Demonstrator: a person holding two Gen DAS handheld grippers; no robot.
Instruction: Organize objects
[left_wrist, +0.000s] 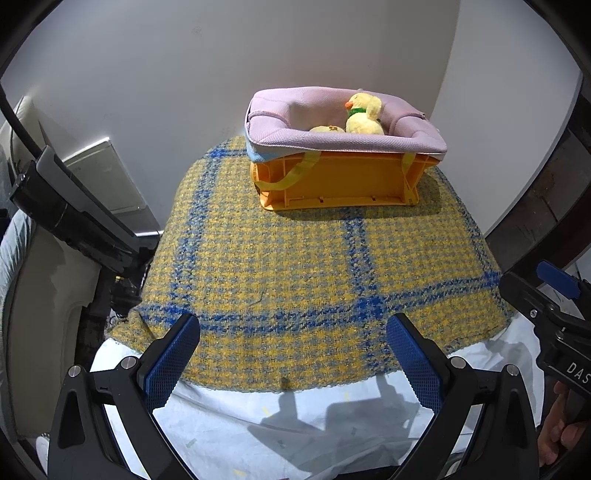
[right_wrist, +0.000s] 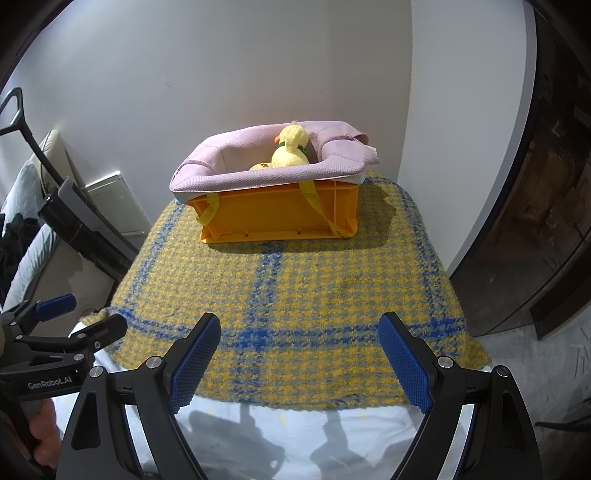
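A yellow plush duck sits upright in the pink-fabric-lined orange plastic crate at the far edge of the yellow-and-blue checked woven cloth, its beak pointing left. Both the left gripper and right gripper hover well apart from it over the near edge, jaws wide, holding nothing.

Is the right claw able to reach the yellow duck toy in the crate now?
Probably yes. The right claw is open, the checked blanket before it is bare, and the yellow duck toy sits uncovered in the open-topped orange crate.
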